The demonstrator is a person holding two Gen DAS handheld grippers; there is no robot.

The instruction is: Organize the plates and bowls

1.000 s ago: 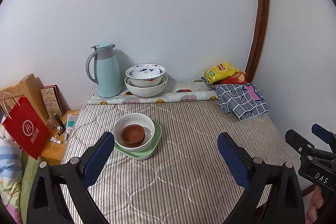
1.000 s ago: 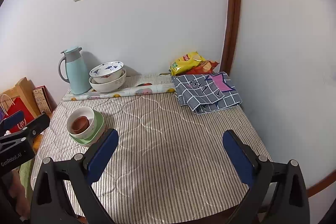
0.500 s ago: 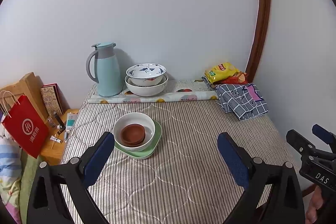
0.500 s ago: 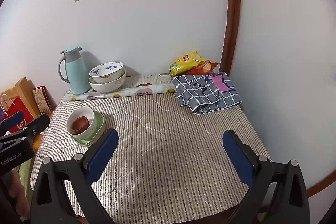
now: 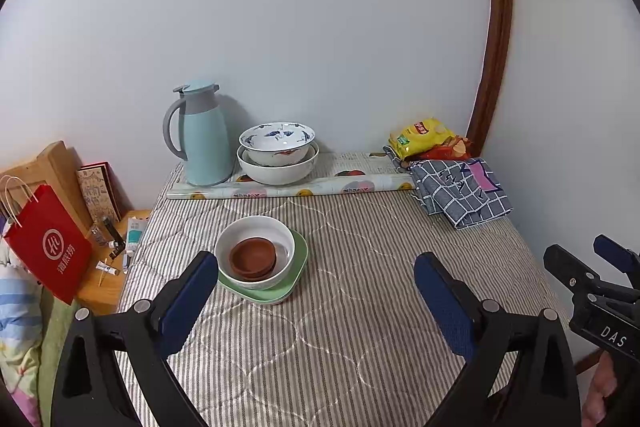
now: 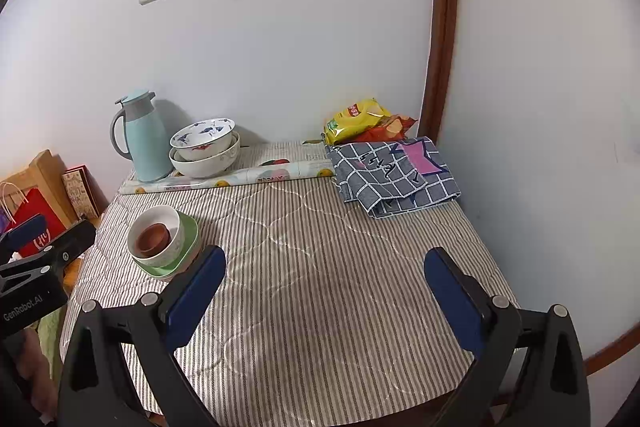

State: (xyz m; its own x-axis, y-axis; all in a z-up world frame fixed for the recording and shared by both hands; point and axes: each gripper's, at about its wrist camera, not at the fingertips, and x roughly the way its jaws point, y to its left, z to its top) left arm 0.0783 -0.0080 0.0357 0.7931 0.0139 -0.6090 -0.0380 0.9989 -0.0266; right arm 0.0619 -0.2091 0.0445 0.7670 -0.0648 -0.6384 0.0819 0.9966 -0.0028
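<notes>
Blue-padded black jaws of the left gripper and right gripper gape wide, holding nothing above the striped quilted cloth. Beyond, a round brown dish nests in a white bowl on a squarish green plate. Farthest, a blue-patterned glossy bowl sits in a plain white one beside a smooth teal jug.

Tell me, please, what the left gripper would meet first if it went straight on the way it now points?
Probably bare striped cloth: the open left gripper aims just right of the white bowl on its green plate. Its left finger might graze that plate. Depth is hard to judge through the fisheye.
</notes>
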